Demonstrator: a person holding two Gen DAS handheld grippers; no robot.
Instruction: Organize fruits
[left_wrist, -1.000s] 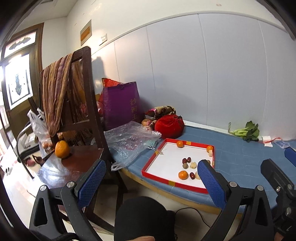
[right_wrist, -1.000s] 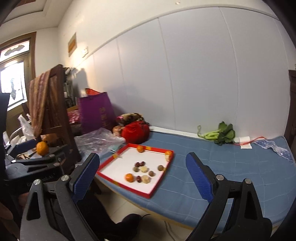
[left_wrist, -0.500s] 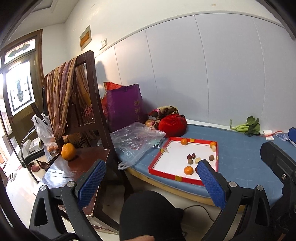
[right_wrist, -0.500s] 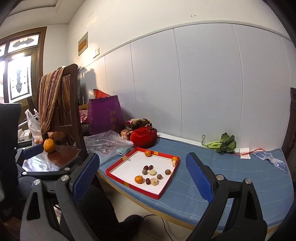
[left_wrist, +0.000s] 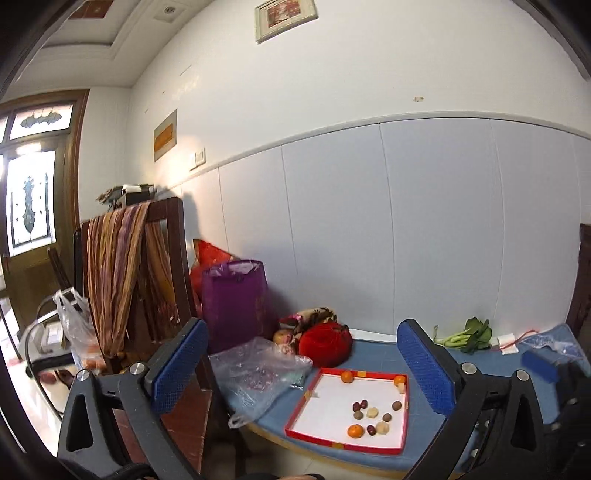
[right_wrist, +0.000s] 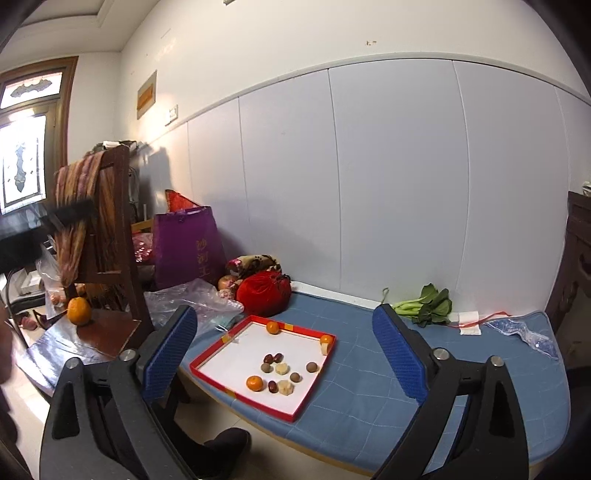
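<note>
A red-rimmed white tray (left_wrist: 325, 441) (right_wrist: 207, 374) lies on the blue cushioned bench (right_wrist: 388, 373). It holds tangerines (right_wrist: 255, 383), dark red dates (right_wrist: 272, 357), brown round fruits (right_wrist: 311, 366) and pale pieces (right_wrist: 281, 367). A larger orange (right_wrist: 78, 311) sits on the wooden chair seat at the left. My left gripper (left_wrist: 301, 365) stands open, well back from the tray, nothing between its fingers. My right gripper (right_wrist: 284, 356) is open too, held above and in front of the tray. Its blue pad (left_wrist: 539, 363) shows at the right edge of the left wrist view.
A wooden chair (right_wrist: 110, 236) draped with a striped cloth stands left of the bench. A clear plastic bag (right_wrist: 192, 299), a purple bag (right_wrist: 186, 247) and a red pouch (right_wrist: 264, 293) crowd the bench's left end. Green leafy vegetables (right_wrist: 424, 304) lie by the wall.
Both grippers have risen and tilted up, so the tray sits lower and farther in both views. Both stay open and hold nothing.
</note>
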